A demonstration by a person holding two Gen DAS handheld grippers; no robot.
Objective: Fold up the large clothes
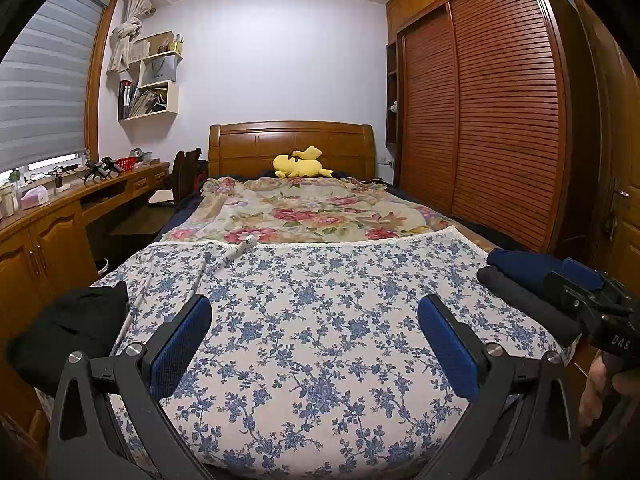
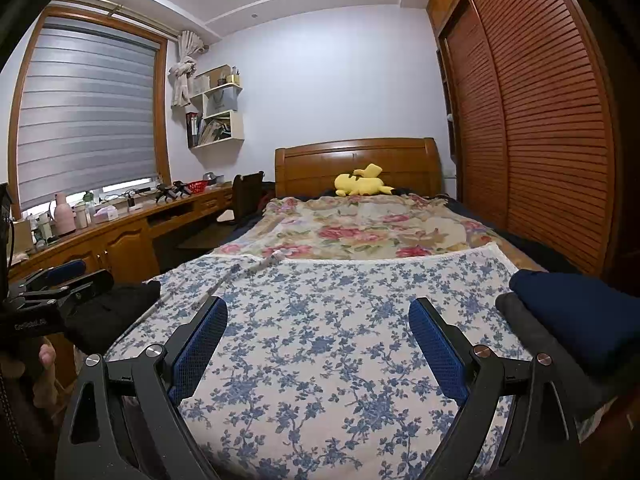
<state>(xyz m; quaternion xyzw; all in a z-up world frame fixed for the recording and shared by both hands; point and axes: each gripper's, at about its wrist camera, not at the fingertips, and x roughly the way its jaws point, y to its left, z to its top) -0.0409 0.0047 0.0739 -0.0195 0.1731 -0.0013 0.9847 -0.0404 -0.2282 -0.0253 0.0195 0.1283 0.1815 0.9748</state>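
On wall shelf (image 1: 154,76): books, paper bag (image 1: 161,69)

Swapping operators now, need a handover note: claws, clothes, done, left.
Left claw: open, empty, above the blue-flowered cloth on the bed.
Right claw: open, empty, same height beside it.
Folded stack at the bed's right edge: navy garment on top of a dark grey garment.
Black garment lies crumpled at the left edge, unfolded.
Done: the two stacked items look folded.
Left: probably pull the black garment to the middle, spread it, fold it and stack it.
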